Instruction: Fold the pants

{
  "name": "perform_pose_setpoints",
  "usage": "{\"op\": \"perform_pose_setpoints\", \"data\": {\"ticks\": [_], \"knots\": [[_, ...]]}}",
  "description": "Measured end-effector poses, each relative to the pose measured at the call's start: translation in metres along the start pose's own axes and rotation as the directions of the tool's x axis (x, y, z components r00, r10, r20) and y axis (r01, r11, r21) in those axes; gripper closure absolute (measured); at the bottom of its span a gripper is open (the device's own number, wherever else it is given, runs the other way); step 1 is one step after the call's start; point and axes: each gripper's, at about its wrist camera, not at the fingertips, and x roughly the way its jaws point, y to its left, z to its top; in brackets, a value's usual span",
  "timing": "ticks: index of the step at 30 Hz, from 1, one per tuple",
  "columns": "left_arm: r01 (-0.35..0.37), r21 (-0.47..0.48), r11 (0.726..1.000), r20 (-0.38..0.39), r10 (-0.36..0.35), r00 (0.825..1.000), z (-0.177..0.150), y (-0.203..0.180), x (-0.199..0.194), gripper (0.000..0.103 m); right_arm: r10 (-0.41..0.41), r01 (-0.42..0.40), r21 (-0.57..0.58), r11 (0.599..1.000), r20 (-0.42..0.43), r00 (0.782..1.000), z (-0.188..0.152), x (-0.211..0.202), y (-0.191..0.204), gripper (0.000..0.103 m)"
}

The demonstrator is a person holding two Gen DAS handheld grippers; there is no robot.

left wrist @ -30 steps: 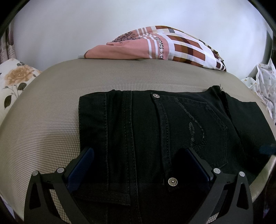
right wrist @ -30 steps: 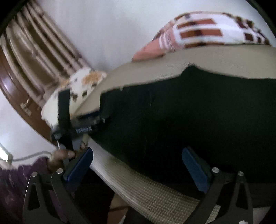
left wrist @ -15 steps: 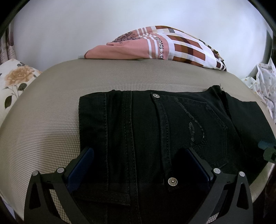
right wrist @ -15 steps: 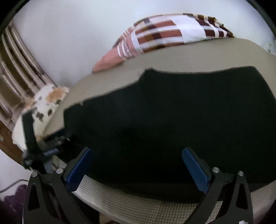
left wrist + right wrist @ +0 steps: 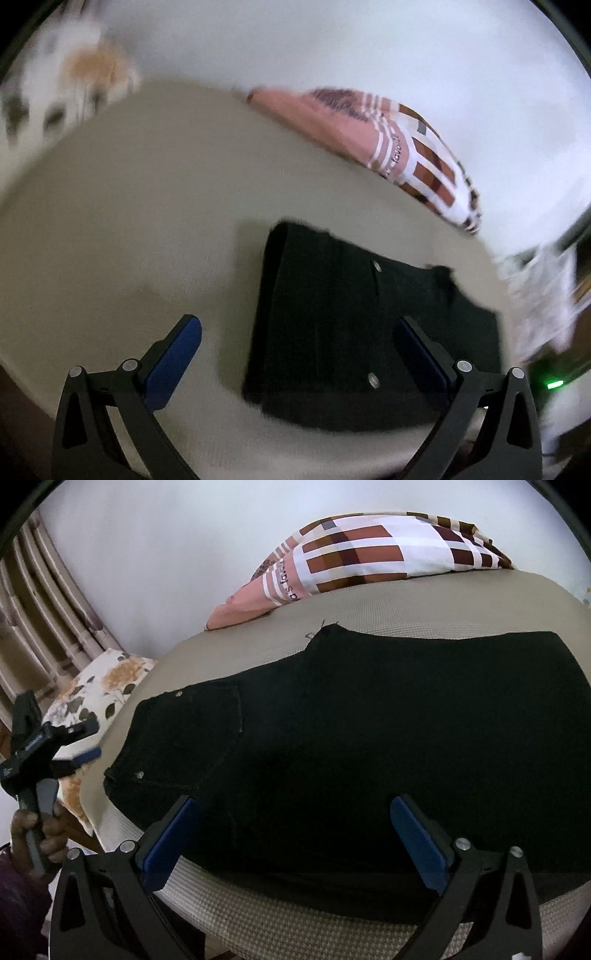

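The black pants lie flat across the near part of the bed, waist end left. Both the left tongs and the right tongs gape wide, grasping nothing. Best to pinch both layers at one end and carry it over evenly. The patterned pillow lies far back, well apart; a floral cushion sits left, clear of the fold.

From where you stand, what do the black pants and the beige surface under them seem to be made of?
The black pants look like matte denim: heavy cloth with stitched seams, a patch pocket and small metal rivets. The beige surface looks like a padded cover in coarse woven fabric, with a fine houndstooth-like weave showing near its front edge; what lies beneath cannot be told.
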Motion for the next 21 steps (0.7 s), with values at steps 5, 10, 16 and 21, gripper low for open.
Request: {"op": "perform_pose_setpoints", "data": {"ticks": [5,10,16,21], "knots": [[0.162,-0.199,0.966,-0.134,-0.191,0.972,-0.008,0.038,0.012,0.0,0.0,0.0,-0.001,1.0,0.003,1.0,-0.001,-0.001,0.001,0.0],[0.159,-0.24,0.958,-0.205,-0.21,0.956,-0.014,0.047,0.03,0.0,-0.002,0.002,-0.003,1.0,0.001,1.0,0.0,0.0,0.001,0.0],[0.268,-0.221,0.938,-0.313,-0.328,0.891,-0.002,0.05,0.046,0.0,-0.007,0.007,-0.004,1.0,0.0,1.0,0.0,0.0,0.001,0.0],[0.371,-0.315,0.874,-0.388,-0.475,0.79,0.008,0.065,0.062,0.0,-0.012,0.012,-0.006,1.0,-0.002,1.0,0.0,0.001,0.001,0.0]]}}
